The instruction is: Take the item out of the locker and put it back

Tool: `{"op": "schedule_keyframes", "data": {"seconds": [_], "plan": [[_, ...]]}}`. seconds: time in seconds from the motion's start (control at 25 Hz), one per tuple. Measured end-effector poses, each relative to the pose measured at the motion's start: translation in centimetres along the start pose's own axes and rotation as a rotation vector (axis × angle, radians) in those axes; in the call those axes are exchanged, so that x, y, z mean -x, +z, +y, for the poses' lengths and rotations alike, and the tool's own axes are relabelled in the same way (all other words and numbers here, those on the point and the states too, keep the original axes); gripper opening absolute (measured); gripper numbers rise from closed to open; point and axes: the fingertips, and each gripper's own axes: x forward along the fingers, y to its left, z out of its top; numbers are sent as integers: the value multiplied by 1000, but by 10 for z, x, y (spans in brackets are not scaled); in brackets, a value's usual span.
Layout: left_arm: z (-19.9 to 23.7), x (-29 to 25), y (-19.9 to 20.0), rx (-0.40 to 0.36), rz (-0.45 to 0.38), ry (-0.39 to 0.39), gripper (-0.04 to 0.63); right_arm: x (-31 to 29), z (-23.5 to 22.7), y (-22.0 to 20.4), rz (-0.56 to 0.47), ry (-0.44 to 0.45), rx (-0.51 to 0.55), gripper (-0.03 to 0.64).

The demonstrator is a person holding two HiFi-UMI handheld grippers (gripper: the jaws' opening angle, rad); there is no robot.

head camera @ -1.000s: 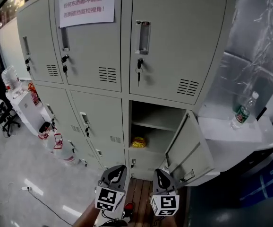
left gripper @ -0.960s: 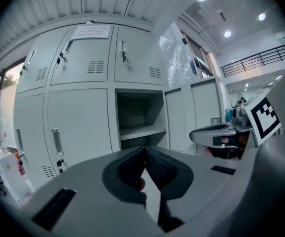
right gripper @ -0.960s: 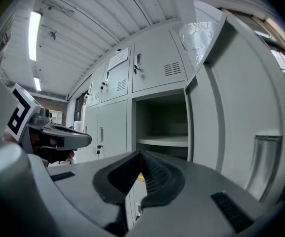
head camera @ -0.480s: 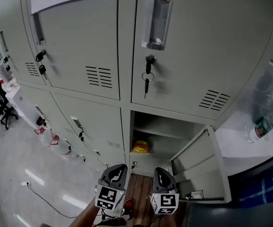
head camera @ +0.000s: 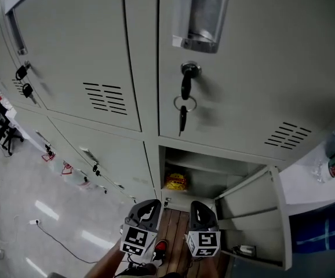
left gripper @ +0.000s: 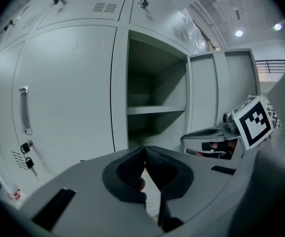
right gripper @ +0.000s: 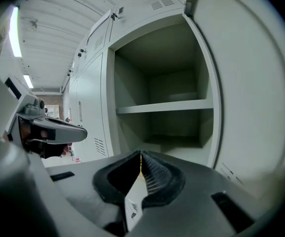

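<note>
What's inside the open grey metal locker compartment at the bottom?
A yellow packet lies at the bottom, under a grey shelf that looks bare. The dark right side below the shelf cannot be made out.

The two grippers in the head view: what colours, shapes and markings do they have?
The left gripper and the right gripper look alike: grey, rounded shells that narrow toward the tips, with dark openings on top. Each carries a white cube with black square markers. In the gripper views the pads are dark and ribbed, set in a grey curved body.
</note>
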Motion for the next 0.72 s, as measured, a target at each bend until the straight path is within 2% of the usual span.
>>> {"op": "schedule_keyframes", "data": {"seconds": [0.28,0.4,0.72], "plan": [[4,-5,-7,5,19,-5,23,-32,-2,-21,57,40,15,23],[8,-3,-8,2,22,-1,23,-47,-2,-29,76,56,32,98],[17,4,-12,-3,33,17,23,-84,-1,-66,169,94,39,195]]}}
